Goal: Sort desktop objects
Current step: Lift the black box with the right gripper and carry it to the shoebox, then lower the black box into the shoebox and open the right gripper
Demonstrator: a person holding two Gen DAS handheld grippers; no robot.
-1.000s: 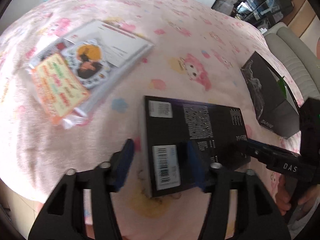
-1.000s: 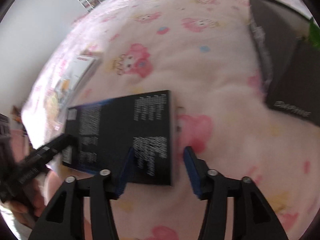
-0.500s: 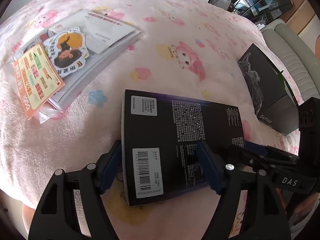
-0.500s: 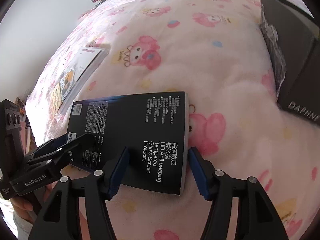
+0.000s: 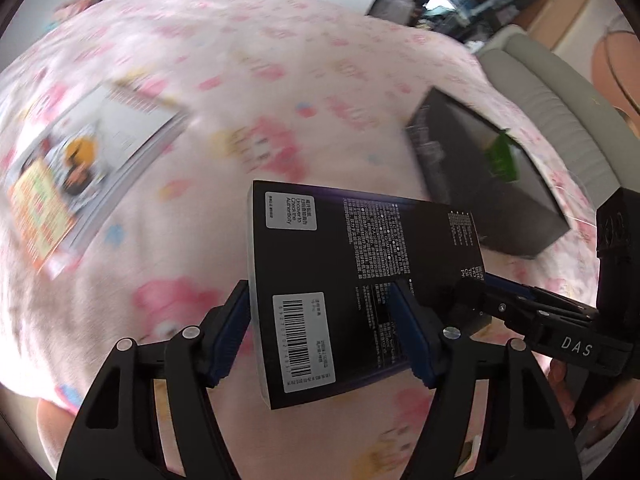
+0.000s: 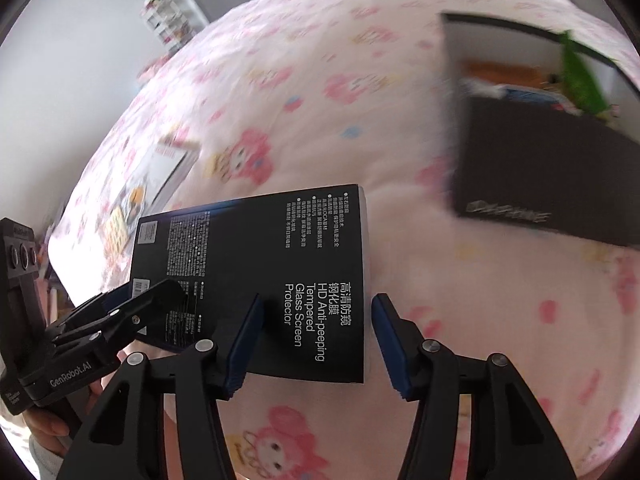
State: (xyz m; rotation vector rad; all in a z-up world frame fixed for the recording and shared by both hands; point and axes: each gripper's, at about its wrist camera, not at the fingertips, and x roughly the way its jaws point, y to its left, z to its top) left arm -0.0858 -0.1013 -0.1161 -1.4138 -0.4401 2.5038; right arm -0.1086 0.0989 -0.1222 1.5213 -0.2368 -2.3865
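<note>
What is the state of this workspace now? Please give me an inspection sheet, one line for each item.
Surface: pink cartoon blanket, soft, blurred in both views.
Job's things: black screen-protector box between both grippers; open black box at far right, green item inside.
Clutter: bagged booklets and stickers at left.
Grippers: left gripper straddles the barcode end, left pad at the box's edge, grip unclear; right gripper straddles the other end, right pad clear of the edge; both jaws have just been closing.
Cables: nothing seen.
Surroundings: grey sofa; shelf.
</note>
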